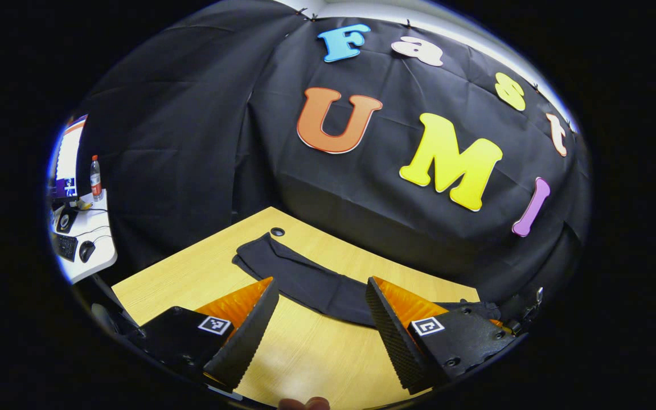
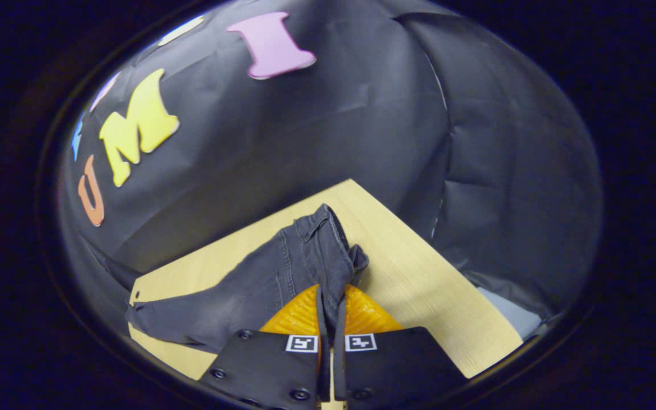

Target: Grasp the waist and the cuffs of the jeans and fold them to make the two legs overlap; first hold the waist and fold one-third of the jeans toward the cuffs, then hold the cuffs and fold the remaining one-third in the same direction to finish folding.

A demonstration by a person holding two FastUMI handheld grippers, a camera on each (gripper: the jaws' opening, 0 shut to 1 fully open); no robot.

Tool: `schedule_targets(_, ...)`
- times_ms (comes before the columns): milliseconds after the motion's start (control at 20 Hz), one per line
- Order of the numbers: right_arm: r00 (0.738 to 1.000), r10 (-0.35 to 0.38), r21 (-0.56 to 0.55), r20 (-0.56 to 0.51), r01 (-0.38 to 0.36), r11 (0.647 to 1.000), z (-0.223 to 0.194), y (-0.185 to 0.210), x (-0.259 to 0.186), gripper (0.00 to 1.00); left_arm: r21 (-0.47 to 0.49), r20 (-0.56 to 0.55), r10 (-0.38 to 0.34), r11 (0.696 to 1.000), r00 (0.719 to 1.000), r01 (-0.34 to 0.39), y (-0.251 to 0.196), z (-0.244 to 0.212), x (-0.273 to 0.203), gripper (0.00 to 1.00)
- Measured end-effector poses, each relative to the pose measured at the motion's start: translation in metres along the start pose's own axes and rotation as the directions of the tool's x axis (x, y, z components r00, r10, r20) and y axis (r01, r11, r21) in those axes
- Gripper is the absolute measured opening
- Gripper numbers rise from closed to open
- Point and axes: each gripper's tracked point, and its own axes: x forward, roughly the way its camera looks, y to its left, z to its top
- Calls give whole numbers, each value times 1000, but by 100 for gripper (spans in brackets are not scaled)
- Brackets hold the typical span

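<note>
Right gripper view first: right claw at bottom centre, pinched down to a sliver on a bunched bit of the jeans. Looks like the waist end, going by the seams and band up at centre frame, though can't swear to the exact spot. Fabric rides up between the fingers and spills off toward lower left across the bench. Probably held there so the waist can be carried over for the leg-on-leg fold.

Left gripper view: left claw spread wide at the bottom of frame, holding nothing, bare wood showing between the fingers. Same jeans run as a dark strip from centre frame down toward lower right, with the far end lying near a round cable hole in the bench. Guessing that end is the cuffs, which would explain why this claw is pointed that way: lined up for a grab, not there yet. Strip passes behind the finger at lower right, can't tell if touching.

Off at far left: a white side desk with a bottle, mouse and keyboard. Not part of the job.

Judging the task as barely begun: legs not overlapped yet, no thirds folded. Risk worth flagging: a one-sided pinch could drag the whole garment instead of folding it.
</note>
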Motion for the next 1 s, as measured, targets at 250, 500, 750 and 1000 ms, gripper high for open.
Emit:
schedule_targets(250, 996, 48, -122, 75, -38, 992, 37, 70, -44, 3, -54, 24, -6, 999, 1000, 7, 36, 8, 8, 99)
schedule_targets(500, 987, 119, -255, 104, -89, 963, 46, 159, -69, 3, -75, 49, -9, 997, 999, 12, 73, 15, 16, 99)
schedule_targets(750, 968, 231, -345, 98, -185, 920, 28, 280, -84, 0, -82, 43, -28, 996, 999, 31, 102, 17, 19, 99)
schedule_targets(1000, 947, 320, -413, 27, -281, 866, -37, 390, -80, 0, -62, 59, -38, 997, 997, 42, 125, 26, 15, 99)
